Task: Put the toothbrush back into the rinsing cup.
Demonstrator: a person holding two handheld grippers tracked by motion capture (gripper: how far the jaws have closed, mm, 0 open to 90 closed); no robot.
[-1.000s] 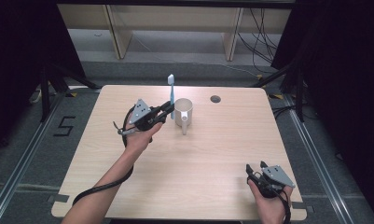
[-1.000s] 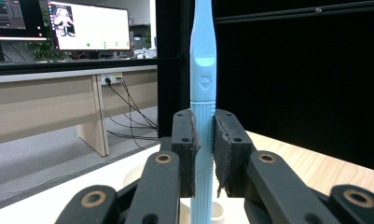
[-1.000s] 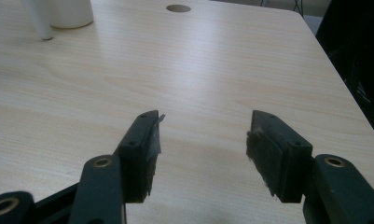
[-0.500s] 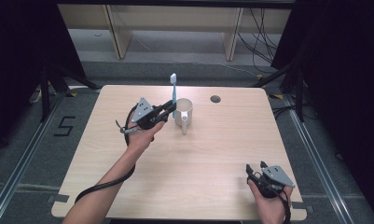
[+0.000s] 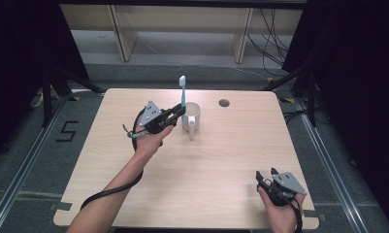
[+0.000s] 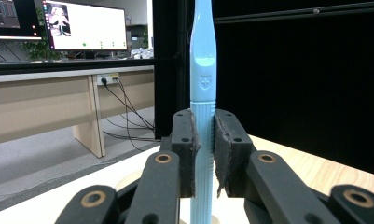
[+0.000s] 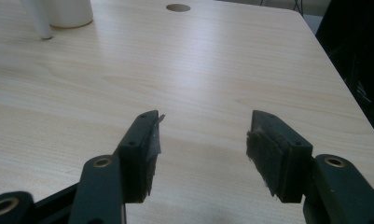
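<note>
A light blue toothbrush (image 5: 183,94) stands upright, its lower end at the rim of a white mug (image 5: 192,116) near the table's far middle. My left gripper (image 5: 180,112) is shut on its handle beside the mug. In the left gripper view the pads (image 6: 187,149) press the ribbed handle of the toothbrush (image 6: 203,107) from both sides, and the brush head runs out of the top of the picture. My right gripper (image 5: 266,175) rests low at the table's near right corner, open with nothing between its jaws; in its own view the right gripper (image 7: 203,140) faces bare wood.
The light wooden table (image 5: 211,170) has a round cable hole (image 5: 224,103) at the far right of the mug. The mug (image 7: 65,11) and its handle lie far off at the top left of the right gripper view. Desks and monitors stand behind the table.
</note>
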